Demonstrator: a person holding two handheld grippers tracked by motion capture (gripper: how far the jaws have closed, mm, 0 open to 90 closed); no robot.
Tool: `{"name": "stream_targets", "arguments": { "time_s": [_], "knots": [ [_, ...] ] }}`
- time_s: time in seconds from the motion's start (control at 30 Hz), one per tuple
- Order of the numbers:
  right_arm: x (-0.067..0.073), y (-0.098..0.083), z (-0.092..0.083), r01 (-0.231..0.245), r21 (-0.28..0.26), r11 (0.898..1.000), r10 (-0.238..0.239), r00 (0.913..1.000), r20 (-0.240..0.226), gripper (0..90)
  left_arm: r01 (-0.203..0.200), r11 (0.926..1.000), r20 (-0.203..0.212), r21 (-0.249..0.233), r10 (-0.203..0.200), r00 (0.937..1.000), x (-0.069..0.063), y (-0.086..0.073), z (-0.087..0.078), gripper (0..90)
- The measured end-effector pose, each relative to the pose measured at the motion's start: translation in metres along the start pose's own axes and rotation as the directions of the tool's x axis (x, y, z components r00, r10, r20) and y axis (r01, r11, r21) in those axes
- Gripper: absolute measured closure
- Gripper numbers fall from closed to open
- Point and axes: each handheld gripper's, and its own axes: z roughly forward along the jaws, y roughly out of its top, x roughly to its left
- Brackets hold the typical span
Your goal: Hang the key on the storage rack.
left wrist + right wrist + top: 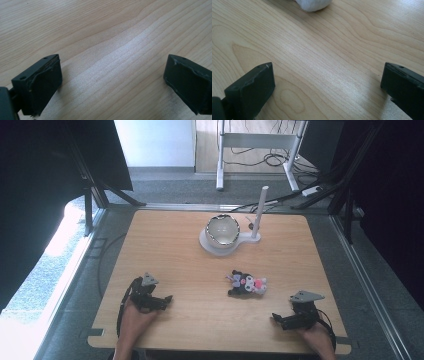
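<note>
A small plush toy (247, 283), black, white and pink, lies on the wooden table (175, 250) right of centre. A white rounded bit of the plush toy (313, 4) peeks in at the top of the right gripper view. My left gripper (161, 301) rests near the front left of the table, open, with bare wood between its fingers (40, 86). My right gripper (278, 320) sits at the front right, open too, its fingers (252, 87) wide apart over bare wood. A shiny bowl (223, 230) stands on a white base at the back.
The white base (245, 240) under the bowl carries an upright white post (260, 212). Past the table's far edge are a white stand's legs and cables (260, 155) on the floor. Dark curtains hang on both sides.
</note>
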Motion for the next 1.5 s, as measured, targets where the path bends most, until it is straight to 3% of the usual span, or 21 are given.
{"name": "stream_targets", "arguments": {
  "time_s": [0.53, 0.77, 0.9, 1.03, 1.43, 1.5],
  "knots": [
    [-0.001, 0.001, 0.0, 0.01, 0.001, 1.0, -0.01, 0.9999, -0.012, 0.0, 0.0, 1.0, -0.001, 0.001, 0.0, 1.0, 0.0, 0.0, 0.0, 1.7],
    [-0.002, 0.008, 0.0, 0.027, 0.057, 0.998, -0.025, 0.9994, -0.025, 0.1, 0.0, 1.0, -0.001, 0.001, 0.0, 1.0, 0.0, 0.0, 0.0, 1.7],
    [-0.002, 0.015, 0.001, 0.071, 0.107, 0.992, -0.068, 0.9972, -0.032, 0.1, 0.0, 1.0, 0.0, 0.0, 0.0, 1.0, 0.0, 0.0, 0.0, 1.7],
    [-0.005, 0.026, 0.0, 0.128, 0.171, 0.977, -0.124, 0.9917, -0.035, 0.2, 0.0, 1.0, 0.0, 0.0, 0.0, 1.0, 0.0, 0.0, 0.0, 1.7],
    [-0.013, 0.044, 0.001, 0.175, 0.235, 0.956, -0.163, 0.984, -0.073, 2.3, 0.0, 1.0, 0.0, 0.0, 0.0, 1.0, 0.0, 0.0, 0.0, 1.7],
    [-0.014, 0.049, 0.002, 0.192, 0.255, 0.948, -0.178, 0.9811, -0.076, 2.8, 0.0, 1.0, 0.0, 0.0, 0.0, 1.0, 0.0, 0.0, 0.0, 1.7]
  ]
}}
